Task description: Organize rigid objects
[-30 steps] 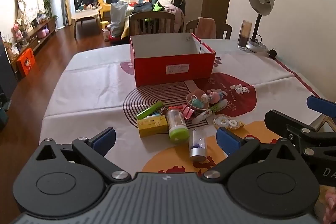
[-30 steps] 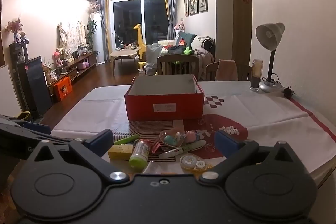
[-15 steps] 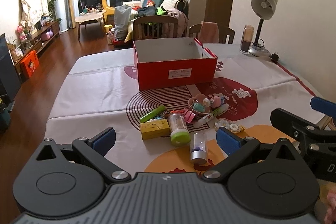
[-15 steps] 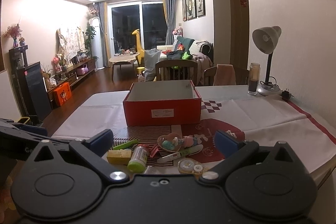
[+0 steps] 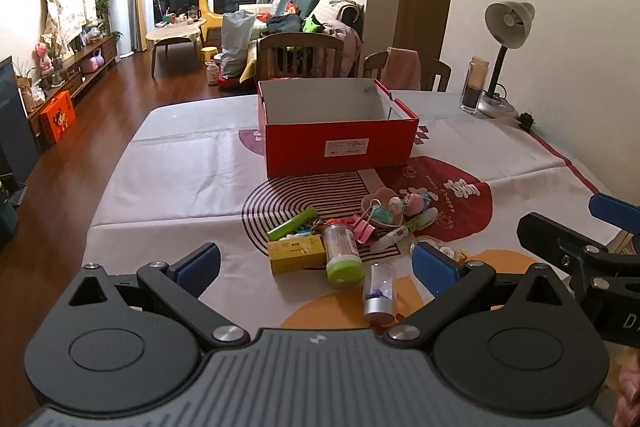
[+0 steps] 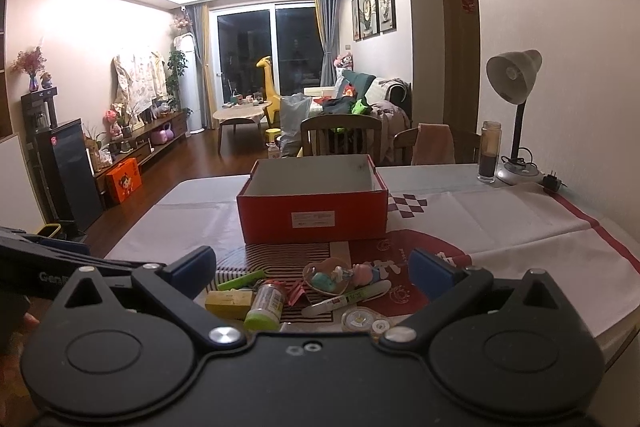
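A pile of small items lies on the patterned tablecloth: a yellow box (image 5: 297, 252), a green-capped jar (image 5: 342, 253), a clear vial with a silver cap (image 5: 379, 293), a green marker (image 5: 292, 224), a white pen (image 5: 408, 229) and a tape dispenser (image 5: 438, 249). Behind the pile stands an open red box (image 5: 338, 139), showing nothing inside. My left gripper (image 5: 316, 265) hovers open just in front of the pile, holding nothing. My right gripper (image 6: 312, 265) is open too, held back and above the same pile (image 6: 304, 291); its arm (image 5: 576, 259) shows at the right of the left wrist view.
A desk lamp (image 5: 505, 55) and a dark glass jar (image 5: 474, 89) stand at the table's far right, with a plug (image 5: 527, 119) beside them. Two wooden chairs (image 5: 304, 59) sit behind the table. The table's left edge (image 5: 120, 163) drops to wooden floor.
Both grippers have risen and tilted up a little, so the pile and red box sit lower in each view. Nothing on the table has moved.
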A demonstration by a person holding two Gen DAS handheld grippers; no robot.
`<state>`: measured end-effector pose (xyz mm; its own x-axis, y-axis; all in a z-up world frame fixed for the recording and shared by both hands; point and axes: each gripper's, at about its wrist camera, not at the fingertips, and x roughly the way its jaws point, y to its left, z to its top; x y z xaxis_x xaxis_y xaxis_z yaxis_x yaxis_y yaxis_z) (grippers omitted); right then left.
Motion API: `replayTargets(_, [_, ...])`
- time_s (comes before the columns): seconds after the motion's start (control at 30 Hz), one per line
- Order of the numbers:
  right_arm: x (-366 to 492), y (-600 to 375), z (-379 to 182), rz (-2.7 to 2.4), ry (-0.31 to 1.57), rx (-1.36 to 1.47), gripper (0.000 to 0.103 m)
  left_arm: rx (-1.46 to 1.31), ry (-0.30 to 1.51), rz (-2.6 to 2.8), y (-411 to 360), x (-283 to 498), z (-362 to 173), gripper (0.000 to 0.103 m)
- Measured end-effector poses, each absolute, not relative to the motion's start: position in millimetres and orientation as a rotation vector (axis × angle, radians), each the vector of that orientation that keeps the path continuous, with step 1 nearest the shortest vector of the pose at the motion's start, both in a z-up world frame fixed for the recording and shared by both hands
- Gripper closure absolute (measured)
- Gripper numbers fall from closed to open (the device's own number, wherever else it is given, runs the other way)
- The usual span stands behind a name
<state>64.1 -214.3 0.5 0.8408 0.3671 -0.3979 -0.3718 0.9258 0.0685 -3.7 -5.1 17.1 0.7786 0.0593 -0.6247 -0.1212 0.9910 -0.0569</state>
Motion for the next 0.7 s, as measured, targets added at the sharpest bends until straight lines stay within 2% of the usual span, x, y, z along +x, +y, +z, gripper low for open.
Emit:
replayTargets(0.4, [115,-225,-14,0.377,0.451,-0.027,0.003,-0.085,0.694,0.130,3,36,1,0.000])
replayTargets(0.7, [160,-236,-48,0.414,0.545,-0.106,0.006,-0.065,0.733,0.152,10,73,-29,0.000])
